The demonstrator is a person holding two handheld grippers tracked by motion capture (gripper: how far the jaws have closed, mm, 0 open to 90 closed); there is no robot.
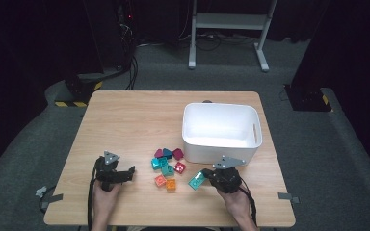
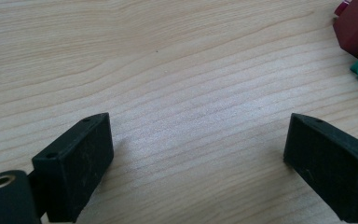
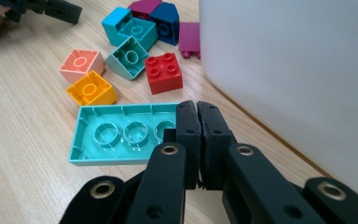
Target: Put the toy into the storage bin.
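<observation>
My right gripper (image 3: 196, 109) has its fingers pinched tight on one end wall of the long turquoise plastic brick (image 3: 121, 135), whose long axis runs leftward from them in the right gripper view. The white plastic bin (image 1: 221, 127) sits just upper right of the brick in the high view. My left gripper (image 2: 198, 154) stands wide over bare counter (image 2: 168, 70). The brick's gripped end is hidden.

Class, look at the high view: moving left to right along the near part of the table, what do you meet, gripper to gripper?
Left gripper → orange block → long turquoise block held by the right gripper.
</observation>
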